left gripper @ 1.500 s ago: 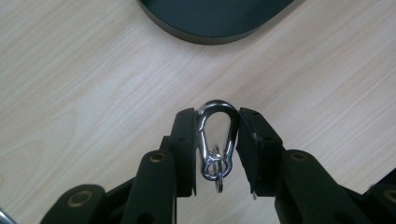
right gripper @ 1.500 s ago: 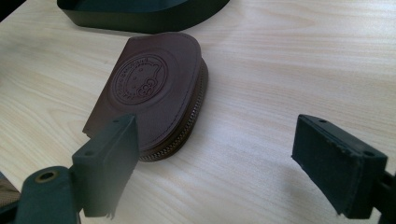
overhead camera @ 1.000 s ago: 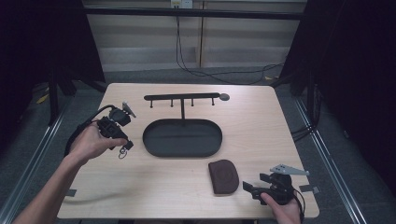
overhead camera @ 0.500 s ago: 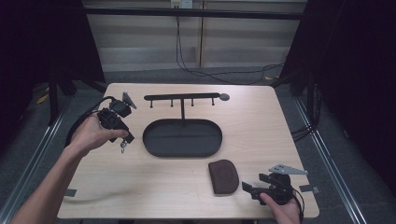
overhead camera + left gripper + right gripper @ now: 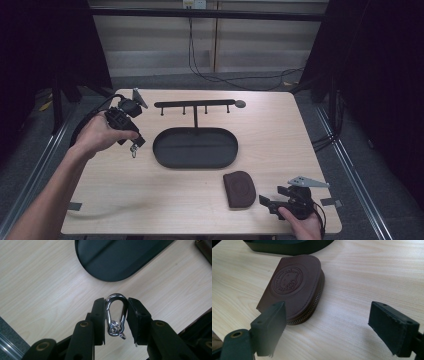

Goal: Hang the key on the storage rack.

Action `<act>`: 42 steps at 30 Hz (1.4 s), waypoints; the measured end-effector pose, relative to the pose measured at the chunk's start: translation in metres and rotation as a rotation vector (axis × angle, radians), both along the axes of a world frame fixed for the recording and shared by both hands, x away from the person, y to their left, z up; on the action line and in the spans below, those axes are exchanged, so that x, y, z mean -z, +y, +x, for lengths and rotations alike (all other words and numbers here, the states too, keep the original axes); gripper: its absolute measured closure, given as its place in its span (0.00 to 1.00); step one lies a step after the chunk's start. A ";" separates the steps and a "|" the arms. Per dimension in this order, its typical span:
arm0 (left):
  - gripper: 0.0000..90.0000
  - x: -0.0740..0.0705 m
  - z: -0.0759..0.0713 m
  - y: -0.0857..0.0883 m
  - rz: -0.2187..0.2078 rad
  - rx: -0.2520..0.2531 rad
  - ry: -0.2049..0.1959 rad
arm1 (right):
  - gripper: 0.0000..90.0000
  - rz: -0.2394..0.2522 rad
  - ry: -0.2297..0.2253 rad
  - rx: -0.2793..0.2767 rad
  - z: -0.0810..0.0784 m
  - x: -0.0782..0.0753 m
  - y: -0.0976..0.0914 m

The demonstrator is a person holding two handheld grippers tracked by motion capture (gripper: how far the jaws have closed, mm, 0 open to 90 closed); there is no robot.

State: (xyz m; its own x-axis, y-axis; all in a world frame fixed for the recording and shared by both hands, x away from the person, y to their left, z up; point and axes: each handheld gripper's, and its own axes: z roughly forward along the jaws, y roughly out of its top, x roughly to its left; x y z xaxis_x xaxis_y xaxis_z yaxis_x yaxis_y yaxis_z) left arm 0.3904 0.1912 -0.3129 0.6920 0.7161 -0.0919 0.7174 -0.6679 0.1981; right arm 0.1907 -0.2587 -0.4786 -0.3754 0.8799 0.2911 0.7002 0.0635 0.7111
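My left gripper [image 5: 137, 143] hangs above the table's left side, its jaws shut on a silver carabiner [image 5: 116, 315] with a small ring at its lower end. The carabiner [image 5: 133, 149] dangles just left of the black oval tray [image 5: 165, 155]. In the left gripper view the tray [image 5: 117, 260] lies ahead of the jaws. My right gripper [image 5: 266, 202] rests at the front right of the table, jaws open. A brown zipped leather pouch [image 5: 239, 188] lies just left of it. In the right gripper view the pouch [image 5: 294, 285] sits ahead of the left pad, outside the gap.
A black rack [image 5: 195, 105] with several small hooks stands on a post behind the tray. Cables trail off the table's left edge and run along the floor behind. Bare wood lies between the tray and the front edge.
My left hand has lifted the carabiner up and toward the back of the table. The right gripper has stayed in place.
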 end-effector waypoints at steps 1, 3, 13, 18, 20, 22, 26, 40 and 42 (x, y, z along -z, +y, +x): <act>0.76 -0.001 0.000 0.000 0.005 0.005 0.003 | 0.16 -0.001 0.001 -0.001 0.000 0.000 0.000; 0.76 -0.003 0.001 -0.002 0.002 0.002 0.004 | 0.16 -0.002 0.001 0.000 0.000 0.000 0.000; 0.76 -0.016 0.010 -0.008 0.019 0.015 0.011 | 0.16 0.003 0.000 0.001 0.000 0.000 -0.001; 0.76 -0.023 0.014 -0.012 0.009 0.003 0.007 | 0.16 0.005 0.001 0.002 0.000 0.000 -0.001; 0.76 -0.024 0.015 -0.016 0.018 0.011 0.008 | 0.16 0.005 0.001 0.001 0.000 0.000 -0.001; 0.76 -0.024 0.017 -0.019 0.017 0.016 0.012 | 0.16 0.007 0.002 0.002 0.001 0.000 -0.001; 0.76 -0.028 0.022 -0.025 0.023 0.014 0.010 | 0.16 0.013 0.004 0.002 0.001 0.001 -0.002; 0.76 -0.037 0.036 -0.041 0.034 0.017 -0.003 | 0.16 0.016 0.003 -0.001 0.001 0.001 -0.002; 0.76 -0.036 0.038 -0.041 0.035 0.012 -0.004 | 0.16 0.016 0.004 -0.002 0.001 0.001 -0.002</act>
